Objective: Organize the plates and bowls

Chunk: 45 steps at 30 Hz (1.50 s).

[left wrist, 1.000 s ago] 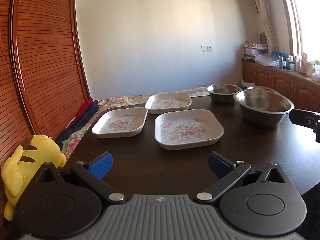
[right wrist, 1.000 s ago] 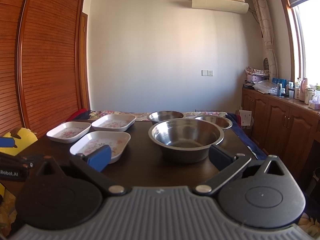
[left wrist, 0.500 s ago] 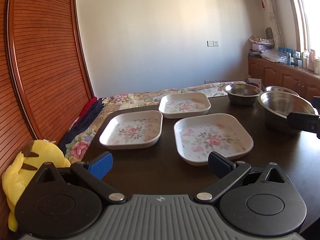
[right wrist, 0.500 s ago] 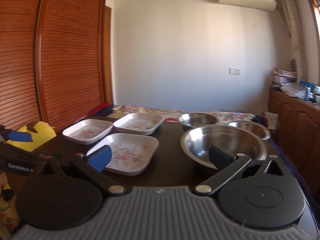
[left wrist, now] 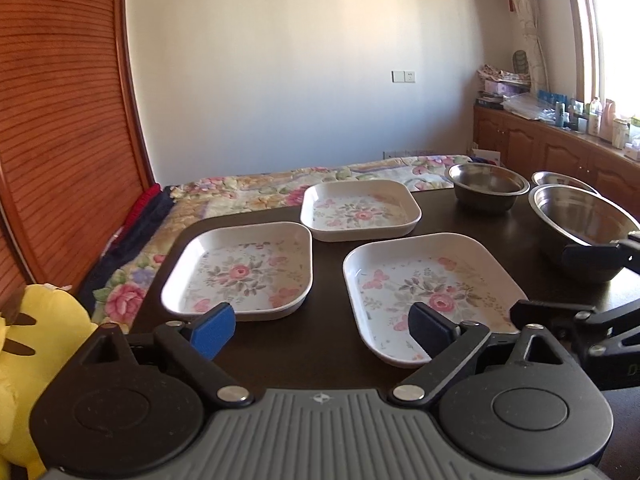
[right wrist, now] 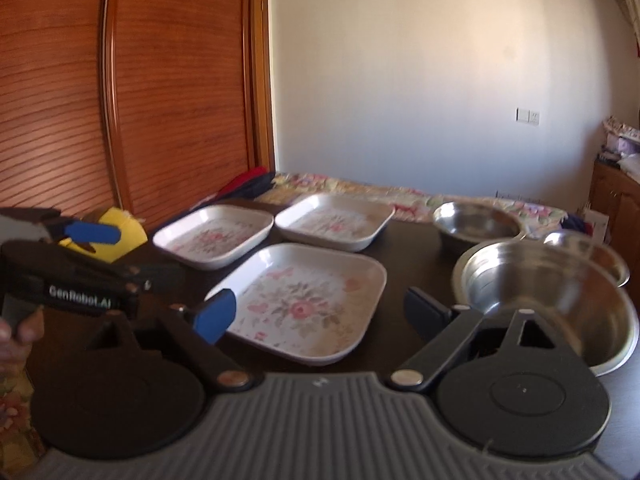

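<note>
Three white square floral plates lie on the dark table (left wrist: 320, 344): a near right plate (left wrist: 428, 288), a left plate (left wrist: 240, 272) and a far plate (left wrist: 360, 210). Three steel bowls stand to the right: a large one (left wrist: 580, 224), a smaller far one (left wrist: 486, 186) and a third (left wrist: 560, 179) behind. My left gripper (left wrist: 324, 330) is open and empty, low over the table's near edge between the two near plates. My right gripper (right wrist: 320, 314) is open and empty, just above the near plate (right wrist: 304, 300), with the large bowl (right wrist: 548, 296) at its right finger.
A yellow plush toy (left wrist: 36, 344) sits off the table's left edge by a wooden slatted wall (left wrist: 60, 140). A floral bedspread (left wrist: 280, 188) lies behind the table. Wooden cabinets (left wrist: 560, 148) with bottles stand at the right.
Both grippers have moved forward and down toward the plates. The right gripper has swung left, from facing the large bowl to facing the near plate. Both jaws stayed open.
</note>
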### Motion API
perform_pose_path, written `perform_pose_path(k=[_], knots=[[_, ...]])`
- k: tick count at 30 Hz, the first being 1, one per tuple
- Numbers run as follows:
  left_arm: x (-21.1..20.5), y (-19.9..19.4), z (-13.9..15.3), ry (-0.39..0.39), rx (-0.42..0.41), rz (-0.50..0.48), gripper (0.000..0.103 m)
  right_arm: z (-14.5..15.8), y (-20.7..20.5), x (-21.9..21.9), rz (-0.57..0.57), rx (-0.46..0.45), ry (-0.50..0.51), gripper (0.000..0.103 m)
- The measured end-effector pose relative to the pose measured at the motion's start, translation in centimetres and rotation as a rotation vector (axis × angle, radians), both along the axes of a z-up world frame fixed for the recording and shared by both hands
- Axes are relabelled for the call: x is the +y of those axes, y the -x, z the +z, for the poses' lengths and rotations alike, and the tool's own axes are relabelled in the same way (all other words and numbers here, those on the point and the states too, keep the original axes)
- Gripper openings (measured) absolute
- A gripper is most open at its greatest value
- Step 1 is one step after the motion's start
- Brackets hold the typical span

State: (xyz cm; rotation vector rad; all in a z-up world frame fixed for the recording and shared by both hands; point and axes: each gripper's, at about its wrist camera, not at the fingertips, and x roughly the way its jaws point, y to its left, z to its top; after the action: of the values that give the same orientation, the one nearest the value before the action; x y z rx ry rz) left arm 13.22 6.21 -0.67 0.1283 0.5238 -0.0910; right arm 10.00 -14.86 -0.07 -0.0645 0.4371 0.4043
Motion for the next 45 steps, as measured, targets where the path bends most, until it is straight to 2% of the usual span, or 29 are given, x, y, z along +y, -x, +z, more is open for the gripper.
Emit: perform_pose_path(k=[6, 12, 22, 25, 32, 38, 40, 45], knots=[[0.3, -2.2, -0.4, 0.021, 0.028, -0.041, 0.086, -1.0, -2.0, 0.7, -0.013, 0.059, 0.017, 0.080], [0.2, -3.8, -1.3, 0.053, 0.066, -0.091, 0.068, -1.9, -3.5, 0.9, -0.035, 0.104, 0.012, 0.071], [-0.1, -5.7, -2.4, 0.067, 0.110, -0.116, 0.049, -2.8, -4.9, 0.9, -0.076, 0.144, 0.023, 0.058], [-0.4, -6.0, -2.7, 0.070, 0.120, -0.123, 0.046, -2.9, -5.3, 0.8, -0.084, 0.152, 0.020, 0.053], [-0.6, -6.4, -3.2, 0.073, 0.136, -0.125, 0.045, -3.4, -6.0, 0.6, -0.105, 0.169, 0.015, 0.044], [-0.7, -6.4, -3.4, 0.077, 0.154, -0.135, 0.032, -3.4, -6.3, 0.4, -0.117, 0.166, 0.006, 0.035], [-0.7, -6.3, -3.4, 0.086, 0.158, -0.135, 0.028, -3.4, -6.3, 0.3, -0.119, 0.166, -0.001, 0.028], [-0.6, -5.6, -2.7, 0.129, 0.166, -0.130, 0.027, -3.4, -6.3, 0.0, -0.110, 0.173, -0.027, 0.021]])
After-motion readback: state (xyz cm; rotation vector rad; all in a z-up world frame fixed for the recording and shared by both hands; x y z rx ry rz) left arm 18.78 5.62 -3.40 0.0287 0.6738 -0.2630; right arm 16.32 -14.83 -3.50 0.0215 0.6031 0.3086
